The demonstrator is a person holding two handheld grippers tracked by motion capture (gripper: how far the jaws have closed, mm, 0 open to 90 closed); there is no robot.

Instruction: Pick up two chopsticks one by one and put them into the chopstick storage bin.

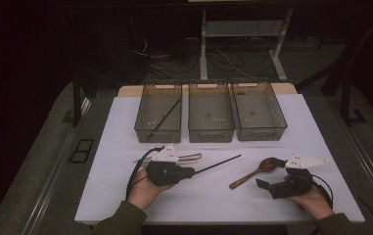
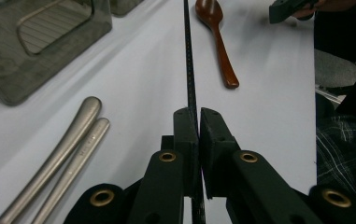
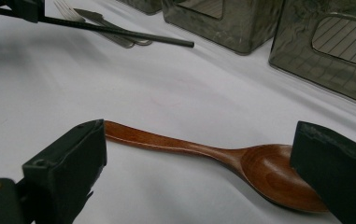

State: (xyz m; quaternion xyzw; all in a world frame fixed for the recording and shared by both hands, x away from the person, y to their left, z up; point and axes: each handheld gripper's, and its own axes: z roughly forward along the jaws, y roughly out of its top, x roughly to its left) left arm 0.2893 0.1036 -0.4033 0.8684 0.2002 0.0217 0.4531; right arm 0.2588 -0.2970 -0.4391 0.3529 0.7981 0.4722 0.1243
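My left claw [image 1: 190, 172] pinches the black chopstick [image 1: 218, 164], long axis toward center frame; my right claw [image 1: 262, 185] is spread at the wooden spoon [image 1: 252, 174].

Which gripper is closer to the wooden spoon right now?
Right. The right gripper has its open jaws on either side of the wooden spoon; the left gripper is farther off, clamping a black chopstick.
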